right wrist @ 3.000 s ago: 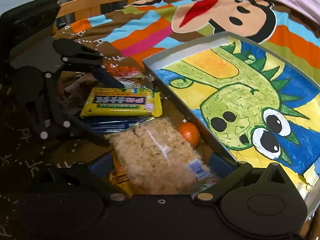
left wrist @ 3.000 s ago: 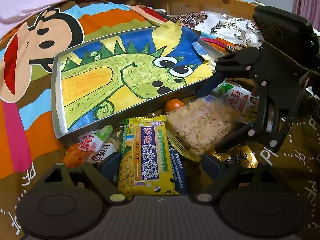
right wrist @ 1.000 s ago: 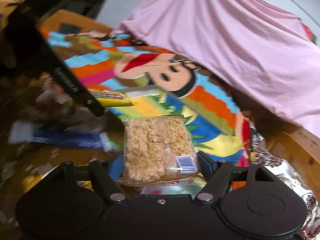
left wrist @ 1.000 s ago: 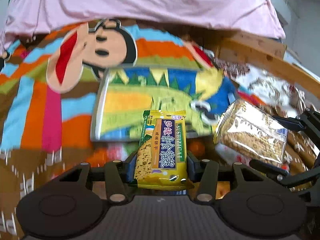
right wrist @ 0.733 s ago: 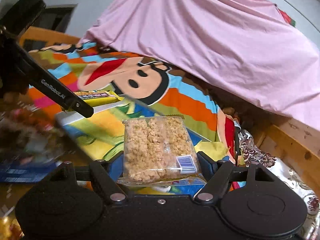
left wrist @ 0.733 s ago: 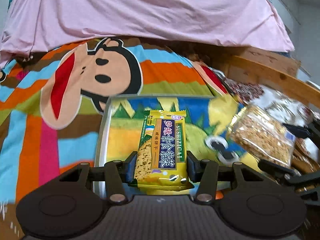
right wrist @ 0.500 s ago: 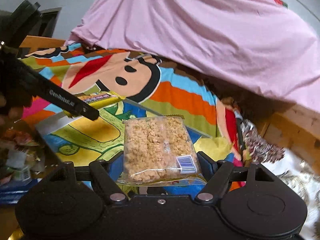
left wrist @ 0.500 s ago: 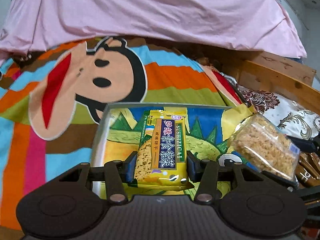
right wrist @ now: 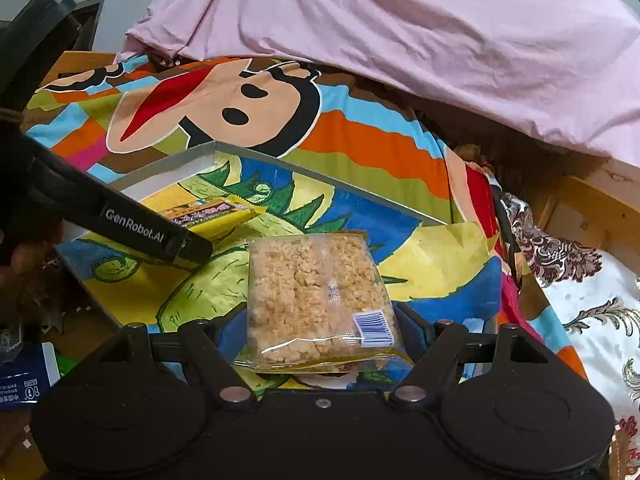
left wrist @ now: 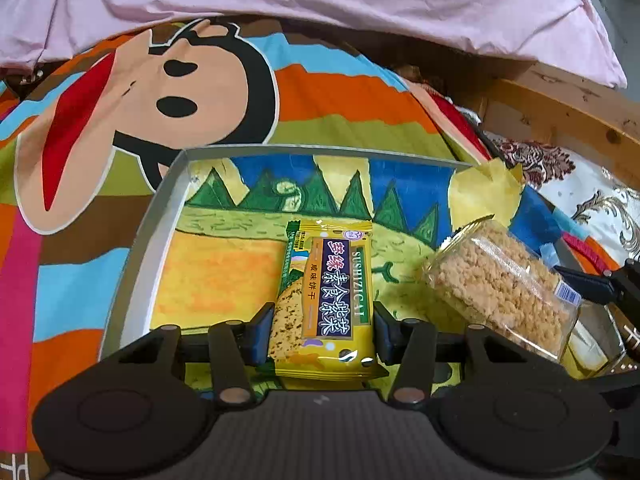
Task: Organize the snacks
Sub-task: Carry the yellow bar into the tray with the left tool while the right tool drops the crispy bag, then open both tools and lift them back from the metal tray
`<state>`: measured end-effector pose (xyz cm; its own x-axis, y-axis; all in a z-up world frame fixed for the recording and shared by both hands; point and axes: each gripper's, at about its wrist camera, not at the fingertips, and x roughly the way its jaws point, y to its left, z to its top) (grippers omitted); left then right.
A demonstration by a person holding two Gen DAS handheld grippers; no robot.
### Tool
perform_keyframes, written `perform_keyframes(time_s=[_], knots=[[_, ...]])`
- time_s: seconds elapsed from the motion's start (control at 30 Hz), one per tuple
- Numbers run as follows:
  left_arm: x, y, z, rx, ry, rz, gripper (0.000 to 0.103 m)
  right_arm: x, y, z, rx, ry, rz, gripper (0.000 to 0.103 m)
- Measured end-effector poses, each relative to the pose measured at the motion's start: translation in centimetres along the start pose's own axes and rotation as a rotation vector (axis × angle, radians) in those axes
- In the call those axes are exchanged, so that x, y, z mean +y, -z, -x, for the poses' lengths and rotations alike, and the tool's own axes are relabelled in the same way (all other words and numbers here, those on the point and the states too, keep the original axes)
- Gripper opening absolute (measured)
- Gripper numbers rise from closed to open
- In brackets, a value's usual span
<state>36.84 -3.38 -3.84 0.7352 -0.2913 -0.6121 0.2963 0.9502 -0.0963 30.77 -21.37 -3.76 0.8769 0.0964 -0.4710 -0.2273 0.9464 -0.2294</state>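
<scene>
1. Clamped in the left hand-held gripper (left wrist: 322,334): a yellow biscuit packet (left wrist: 326,300), above the tray floor.
2. Pinched in the right hand-held gripper (right wrist: 320,330): a clear bag of crumbly rice crisps (right wrist: 316,300), also over the tray.
3. Beyond both: dinosaur-painted tray (left wrist: 176,184) on the bed, nothing lying in it yet.
4. Outstanding: both releases, plus a blue packet (right wrist: 24,376) outside the tray.

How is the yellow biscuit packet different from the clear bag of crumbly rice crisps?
The yellow printed biscuit packet is opaque and narrow; the clear bag of crumbly rice crisps is see-through and wider. The left gripper holds the packet, the right gripper the bag. Both hang over the dinosaur-painted tray.
</scene>
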Motion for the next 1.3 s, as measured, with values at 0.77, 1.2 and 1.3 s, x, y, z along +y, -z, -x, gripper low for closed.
perform_keyframes(time_s=[0.77,1.2,1.3], knots=[[-0.3,0.5,7.7,-0.114,-0.084,0.087,0.102,-2.2,-1.4,7.4,-0.115,0.070,-0.116,0.102],[-2.7,4.2,17.1,-0.238,-0.192,0.085,0.103,-2.1,-0.3,16.4,-0.201,0.100,-0.191,0.102],[-3.1,5.3,18.5,-0.214,-0.213,0.095,0.103,-1.8,0.1,18.3,-0.208,0.098,-0.196,0.102]])
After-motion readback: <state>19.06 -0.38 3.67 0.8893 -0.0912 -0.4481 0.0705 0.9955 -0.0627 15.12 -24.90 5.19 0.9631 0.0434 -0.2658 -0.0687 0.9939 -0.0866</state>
